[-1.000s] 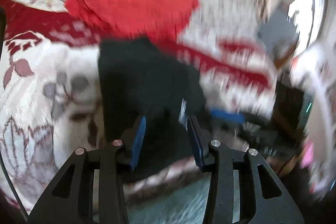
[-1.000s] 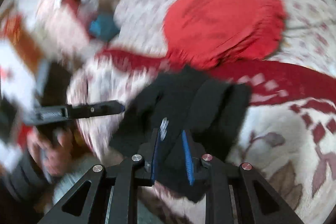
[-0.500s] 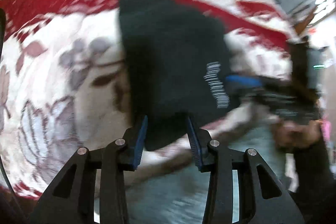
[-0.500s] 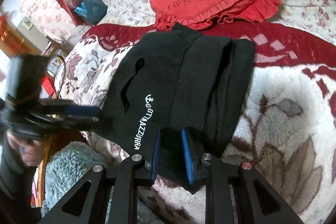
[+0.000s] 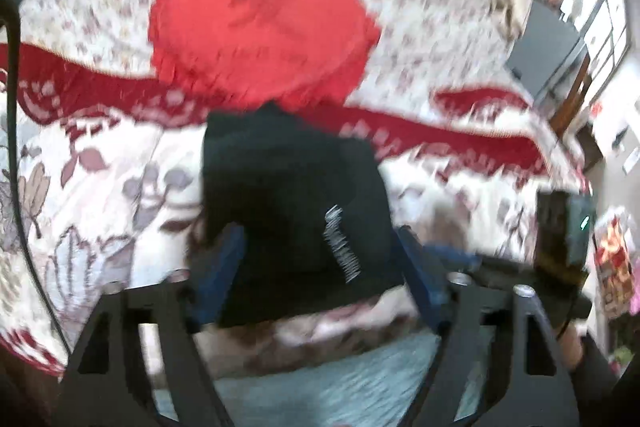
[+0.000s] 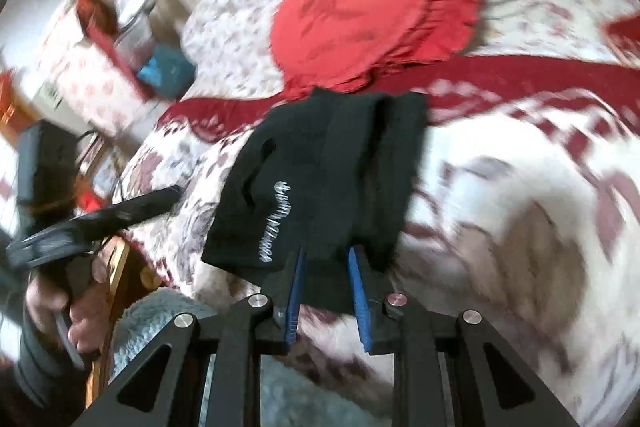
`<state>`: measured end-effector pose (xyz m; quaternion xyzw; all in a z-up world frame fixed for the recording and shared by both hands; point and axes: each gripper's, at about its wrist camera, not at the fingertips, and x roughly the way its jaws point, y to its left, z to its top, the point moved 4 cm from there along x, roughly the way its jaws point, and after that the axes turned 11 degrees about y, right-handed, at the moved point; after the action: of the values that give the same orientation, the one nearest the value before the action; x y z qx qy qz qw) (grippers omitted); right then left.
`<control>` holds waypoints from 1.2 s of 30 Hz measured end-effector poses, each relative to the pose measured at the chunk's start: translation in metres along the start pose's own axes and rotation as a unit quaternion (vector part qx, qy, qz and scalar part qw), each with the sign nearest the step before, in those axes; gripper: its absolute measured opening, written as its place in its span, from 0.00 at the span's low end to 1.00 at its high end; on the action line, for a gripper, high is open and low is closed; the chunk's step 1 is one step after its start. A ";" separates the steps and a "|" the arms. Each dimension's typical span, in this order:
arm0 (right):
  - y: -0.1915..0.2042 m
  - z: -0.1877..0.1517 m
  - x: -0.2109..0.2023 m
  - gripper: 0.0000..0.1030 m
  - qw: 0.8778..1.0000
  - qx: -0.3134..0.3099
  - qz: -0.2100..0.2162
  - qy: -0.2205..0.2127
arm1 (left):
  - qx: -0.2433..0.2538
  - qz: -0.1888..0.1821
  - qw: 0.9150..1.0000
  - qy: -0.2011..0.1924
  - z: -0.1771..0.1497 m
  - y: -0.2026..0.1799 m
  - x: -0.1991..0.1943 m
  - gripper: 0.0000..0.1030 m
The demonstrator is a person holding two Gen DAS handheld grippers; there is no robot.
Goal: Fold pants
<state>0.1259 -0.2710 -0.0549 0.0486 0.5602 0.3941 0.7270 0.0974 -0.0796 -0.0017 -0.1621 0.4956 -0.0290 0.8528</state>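
Note:
The black pants (image 5: pixel 296 211) lie folded into a compact rectangle on the floral bedspread, white lettering on the near part; they also show in the right wrist view (image 6: pixel 328 179). My left gripper (image 5: pixel 320 263) is open wide, its blue fingers on either side of the pants' near edge. My right gripper (image 6: pixel 328 263) stands with its blue pads slightly apart at the near edge of the pants, black cloth lying between the pads. Both views are blurred by motion.
A red round cushion (image 5: pixel 260 31) lies behind the pants on a dark red band of the bedspread (image 6: pixel 520 75). The left gripper and the hand holding it (image 6: pixel 80 227) show left of the bed. A grey fluffy rug (image 5: pixel 328 379) is below the bed edge.
My left gripper has opened wide and drawn back from the pants. My right gripper has opened a little and backed off toward the near edge. Both cameras have tilted up.

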 end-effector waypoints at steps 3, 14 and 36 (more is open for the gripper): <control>-0.013 -0.014 -0.014 0.21 0.999 0.034 -0.004 -0.014 | 0.018 0.074 0.997 -0.026 -0.008 -0.017 0.002 0.99; -0.019 -0.019 -0.014 0.22 0.998 0.051 -0.032 -0.011 | 0.010 0.176 0.983 -0.041 -0.015 -0.005 0.015 0.99; -0.031 -0.019 -0.013 0.22 0.996 0.082 -0.024 -0.013 | -0.001 0.167 0.986 -0.019 -0.022 -0.002 0.018 0.99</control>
<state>0.1247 -0.3072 -0.0674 0.1001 0.5820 0.3285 0.7371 0.0876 -0.0903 -0.0265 -0.0788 0.4993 0.1179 0.8548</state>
